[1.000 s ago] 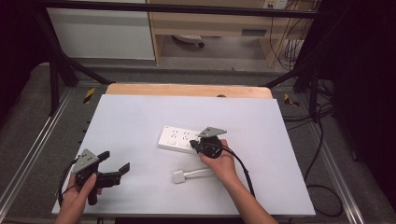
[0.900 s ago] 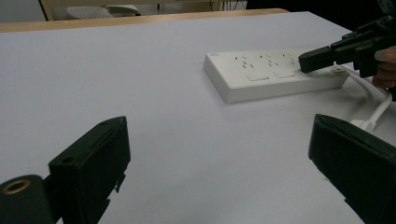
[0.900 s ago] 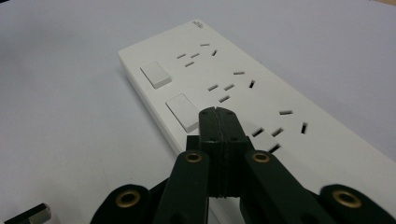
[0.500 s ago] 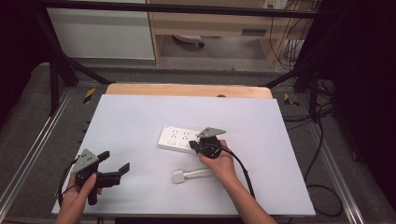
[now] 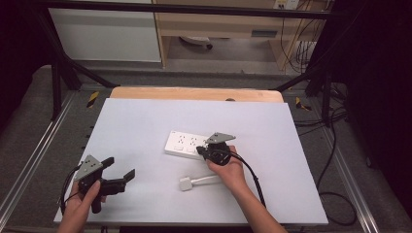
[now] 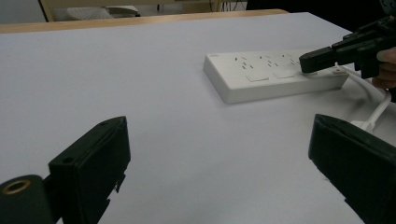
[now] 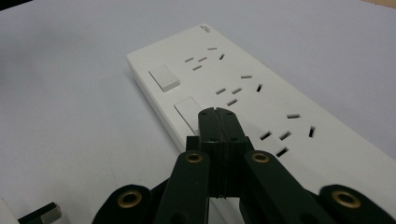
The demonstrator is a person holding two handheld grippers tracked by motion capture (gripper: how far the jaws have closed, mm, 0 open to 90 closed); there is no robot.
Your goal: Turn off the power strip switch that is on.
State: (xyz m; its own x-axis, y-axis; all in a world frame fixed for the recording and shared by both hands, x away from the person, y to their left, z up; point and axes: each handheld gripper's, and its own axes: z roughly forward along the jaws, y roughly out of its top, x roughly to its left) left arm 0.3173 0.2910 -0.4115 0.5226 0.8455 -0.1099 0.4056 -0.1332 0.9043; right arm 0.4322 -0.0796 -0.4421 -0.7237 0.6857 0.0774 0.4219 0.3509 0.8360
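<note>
Looking down from the high view: my right gripper (image 5: 203, 151) sits over the near edge of the power strip (image 5: 187, 144), which lies flat near the middle of the table (image 5: 145, 116). My right hand (image 5: 229, 167) is behind it, cable trailing back along the forearm. A white plug (image 5: 186, 183) lies on the table just in front of the strip, its cord running under that hand. My left gripper (image 5: 119, 174) is held well apart at the near left corner, jaws spread wide, nothing between them.

Left gripper view: both jaws stand far apart at the frame's bottom corners, bare table between them. The strip (image 6: 275, 74) lies ahead to the right, with the right gripper's (image 6: 312, 61) tip resting on its top face beside a rocker switch.

Right gripper view: jaws pressed fully together, gripping nothing. The closed tip (image 7: 219, 122) sits at the second switch (image 7: 189, 112) on the strip (image 7: 261, 107); I cannot tell whether it touches. The first switch (image 7: 164, 77) lies farther off. The plug's pins (image 7: 39, 213) show at lower left.
</note>
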